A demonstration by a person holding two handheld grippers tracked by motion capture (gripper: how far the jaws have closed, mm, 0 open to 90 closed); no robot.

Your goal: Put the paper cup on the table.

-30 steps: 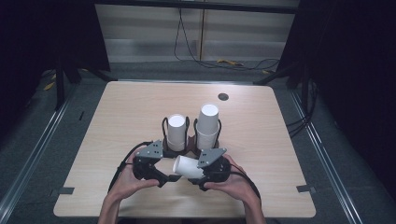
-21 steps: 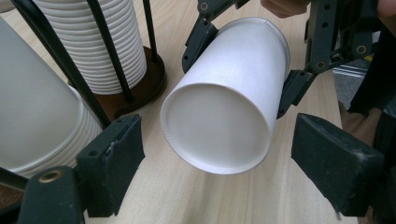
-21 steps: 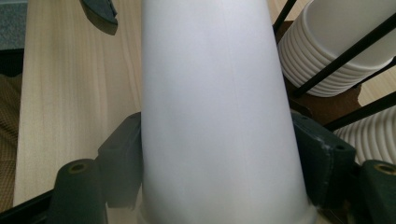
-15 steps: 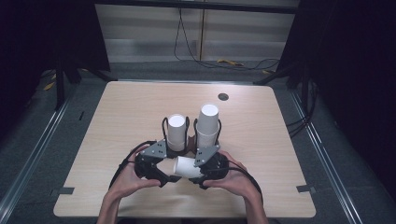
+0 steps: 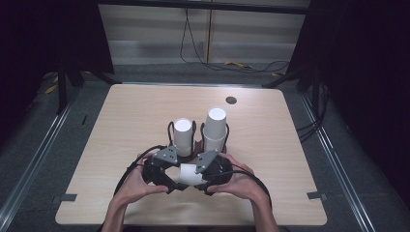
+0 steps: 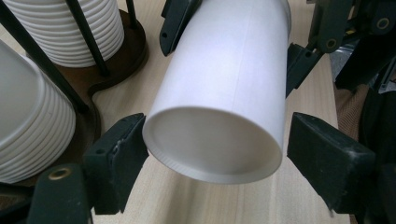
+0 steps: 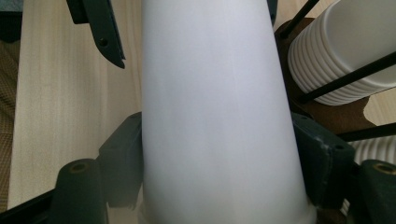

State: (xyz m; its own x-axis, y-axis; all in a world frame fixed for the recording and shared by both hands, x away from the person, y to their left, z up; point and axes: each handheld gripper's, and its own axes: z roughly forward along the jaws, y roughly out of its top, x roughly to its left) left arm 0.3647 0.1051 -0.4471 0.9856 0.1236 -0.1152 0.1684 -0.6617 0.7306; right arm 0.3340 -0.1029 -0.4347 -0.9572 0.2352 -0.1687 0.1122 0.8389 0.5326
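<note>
White paper cup point(image 5: 189, 174) lying sideways just above the bench point(image 5: 290, 145), near its front edge, between two hand-held grippers. Right gripper point(image 7: 217, 154) clamped on the cup's body, jaws pressed against both sides. Left gripper point(image 6: 215, 154) at the cup's open rim, jaws just closing in: one touching the rim, the other a little apart, so not gripping. Just behind, two stacks of cups point(image 5: 215, 128) upright in a dark wire holder point(image 5: 170, 130).
</note>
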